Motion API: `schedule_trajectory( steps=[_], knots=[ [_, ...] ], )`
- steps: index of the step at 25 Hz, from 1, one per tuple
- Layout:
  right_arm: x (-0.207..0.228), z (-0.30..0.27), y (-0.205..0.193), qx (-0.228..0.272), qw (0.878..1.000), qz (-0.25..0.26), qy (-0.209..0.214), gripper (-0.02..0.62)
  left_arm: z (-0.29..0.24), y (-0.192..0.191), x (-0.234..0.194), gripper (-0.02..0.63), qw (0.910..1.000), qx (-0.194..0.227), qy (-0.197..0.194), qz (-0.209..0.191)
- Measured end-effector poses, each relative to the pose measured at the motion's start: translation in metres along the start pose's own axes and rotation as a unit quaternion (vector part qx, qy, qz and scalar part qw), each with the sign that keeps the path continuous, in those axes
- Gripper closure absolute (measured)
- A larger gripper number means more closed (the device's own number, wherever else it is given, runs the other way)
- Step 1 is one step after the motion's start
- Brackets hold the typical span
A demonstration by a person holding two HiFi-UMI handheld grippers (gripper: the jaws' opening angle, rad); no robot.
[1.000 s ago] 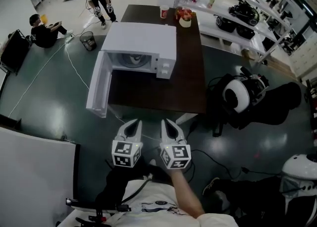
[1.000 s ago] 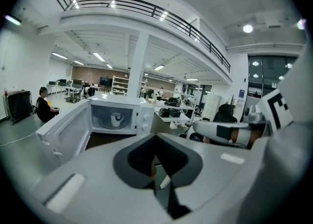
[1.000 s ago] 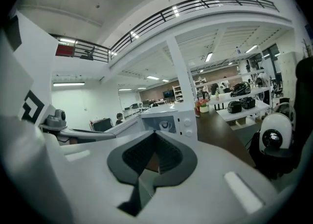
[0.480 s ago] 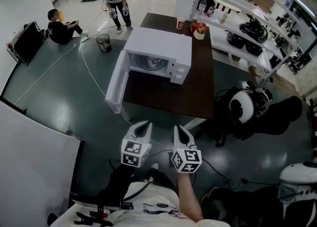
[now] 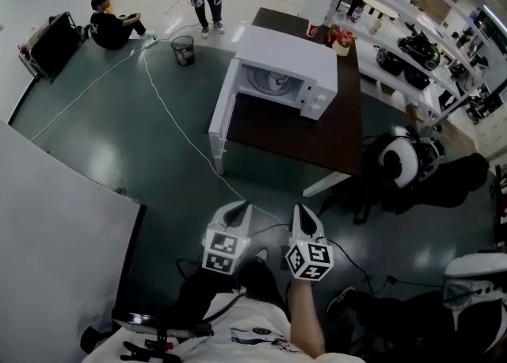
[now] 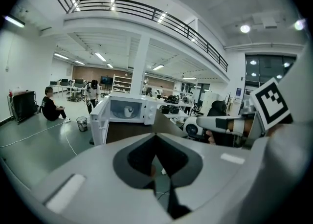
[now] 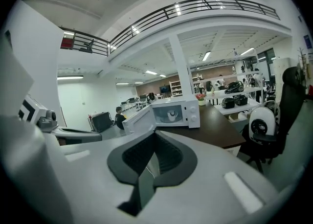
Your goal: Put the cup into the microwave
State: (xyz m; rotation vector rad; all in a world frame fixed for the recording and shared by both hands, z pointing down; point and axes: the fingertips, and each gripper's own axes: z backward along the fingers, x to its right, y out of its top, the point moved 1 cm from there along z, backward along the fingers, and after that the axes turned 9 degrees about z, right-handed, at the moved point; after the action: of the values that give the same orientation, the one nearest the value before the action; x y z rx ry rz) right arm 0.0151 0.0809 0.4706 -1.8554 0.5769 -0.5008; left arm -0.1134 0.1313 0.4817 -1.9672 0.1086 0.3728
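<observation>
The white microwave (image 5: 289, 68) stands on the dark table (image 5: 317, 135) with its door (image 5: 222, 120) swung wide open to the left. A white cup (image 6: 128, 111) sits inside its cavity, also seen as the cup (image 7: 172, 115) in the right gripper view. My left gripper (image 5: 238, 209) and right gripper (image 5: 303, 212) hover side by side over the green floor, well short of the table. Both point toward the microwave. The left gripper (image 6: 155, 137) is shut and empty, and the right gripper (image 7: 154, 136) is shut and empty too.
A red cup (image 5: 312, 30) and a flower pot (image 5: 342, 39) stand at the table's far end. A chair with a white helmet (image 5: 396, 165) is right of the table, shelves (image 5: 412, 32) behind. A cable (image 5: 182, 131) crosses the floor near a bin (image 5: 183, 50). Two people (image 5: 107, 28) are far off.
Both grippers have drawn back from the table together, still shut. In the head view the microwave and table now sit farther away, higher and more to the right.
</observation>
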Motion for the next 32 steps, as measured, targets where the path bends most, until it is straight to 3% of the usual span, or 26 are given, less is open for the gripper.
schedule_trajectory(
  steps=[8,16,32],
  knots=[
    [-0.002,0.018,0.01,0.014,1.0,0.006,-0.003,0.595,0.018,0.02,0.005,0.607,0.9995,0.031,-0.004,0.0],
    [0.022,0.031,0.043,0.074,0.997,0.036,0.016,0.595,0.014,0.048,0.027,0.607,0.9953,0.092,0.022,-0.025],
    [0.047,0.02,0.077,0.109,0.993,0.045,0.014,0.595,-0.007,0.071,0.04,0.607,0.9924,0.113,0.024,-0.043]
  ],
)
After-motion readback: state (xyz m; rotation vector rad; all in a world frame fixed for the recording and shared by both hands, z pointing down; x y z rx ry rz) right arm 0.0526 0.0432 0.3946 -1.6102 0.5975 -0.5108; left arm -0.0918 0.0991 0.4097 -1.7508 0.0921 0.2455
